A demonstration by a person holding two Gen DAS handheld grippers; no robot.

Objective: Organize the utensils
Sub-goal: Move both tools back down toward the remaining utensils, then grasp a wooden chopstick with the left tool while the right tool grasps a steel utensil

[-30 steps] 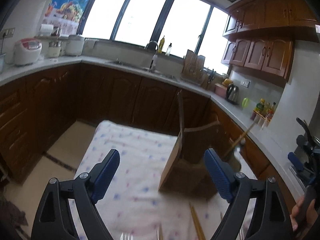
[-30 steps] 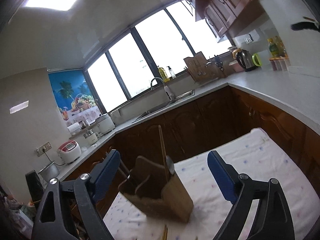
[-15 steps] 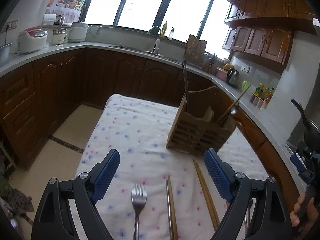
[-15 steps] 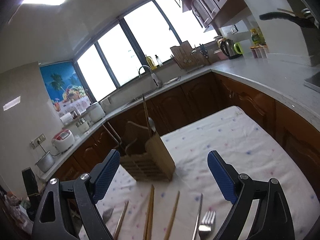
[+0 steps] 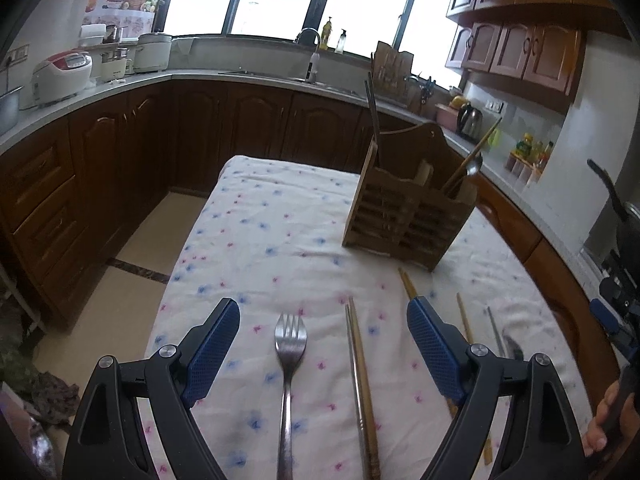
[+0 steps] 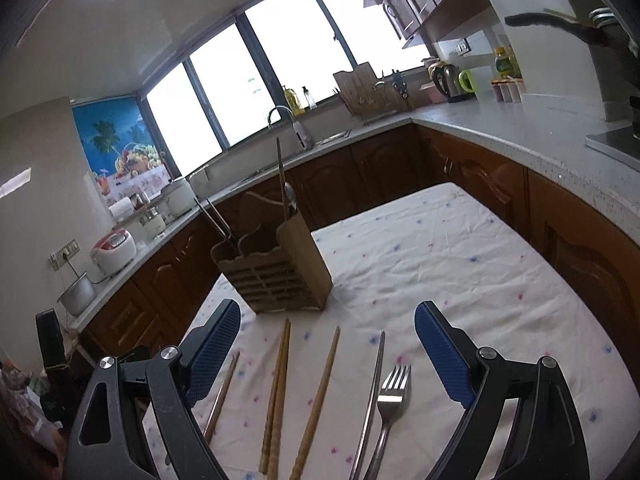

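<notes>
A second ago both views looked mostly at cabinets and windows, with the wooden slatted utensil caddy (image 5: 404, 216) filling the near field; now both have tipped down and drawn back, so the loose cutlery has come into sight on the surface (image 5: 256, 240).

The left tool (image 5: 323, 342) stands wide open with nothing between its blue ribbed pads. Below it lies a shiny steel fork (image 5: 289, 376), tines toward the far edge, and just beside that a metal chopstick and a wooden chopstick (image 5: 366, 392) lying close together. The right tool (image 6: 327, 344) is likewise spread wide and empty, above brown wooden chopsticks (image 6: 280, 392), a thin metal chopstick (image 6: 372, 396) and the same fork.

The caddy sits toward the far right part of the surface, holding a spoon (image 5: 472, 164) and upright sticks. A wrinkled white cloth with small pink and blue flowers covers the surface. Dark wooden cabinets, a pale countertop, a sink tap and bright windows ring the room.
</notes>
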